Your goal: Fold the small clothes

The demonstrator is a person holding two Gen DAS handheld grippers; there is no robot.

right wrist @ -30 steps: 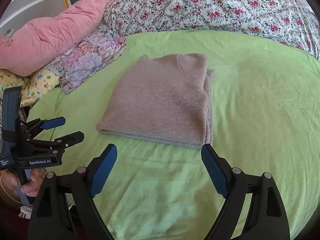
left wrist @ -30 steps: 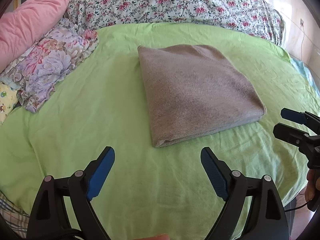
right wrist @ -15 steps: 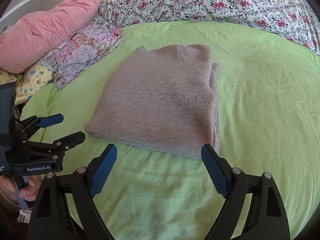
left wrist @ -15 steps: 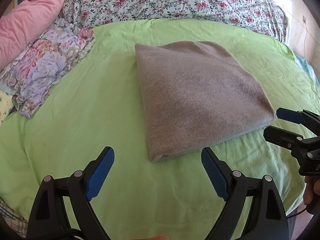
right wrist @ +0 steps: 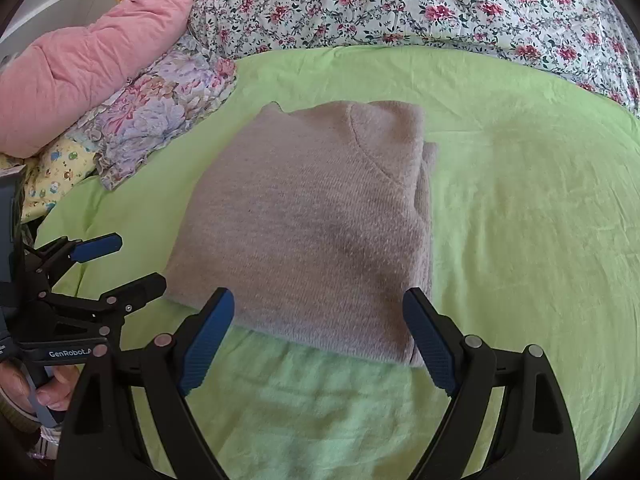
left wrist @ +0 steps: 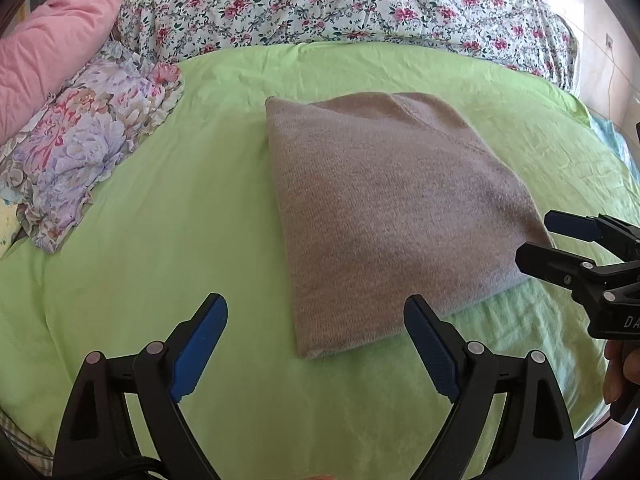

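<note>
A green sheet covers the bed and fills most of both views, running under and ahead of both pairs of tongs. Beyond it, at the far edge, lies a white flowered quilt. Far ahead and to the left of the tongs sits a pink padded cover, with a lilac flowered cloth bunched just below it and a yellow printed cloth beside that (only a corner of it shows).

The grey-brown knitted sweater lies folded into a flat block on the sheet, straight ahead of the tongs; its neckline faces up at the far right corner in the right wrist view.

The right gripper has its 2 blue-padded fingers wide apart, hovering at the near edge of the sweater with the tips on either side of that edge, gripping nothing. The left gripper is likewise spread wide, its tips flanking the sweater's near left corner, empty. Each tool shows in the other's view at the side, held by a hand around its handle.
</note>
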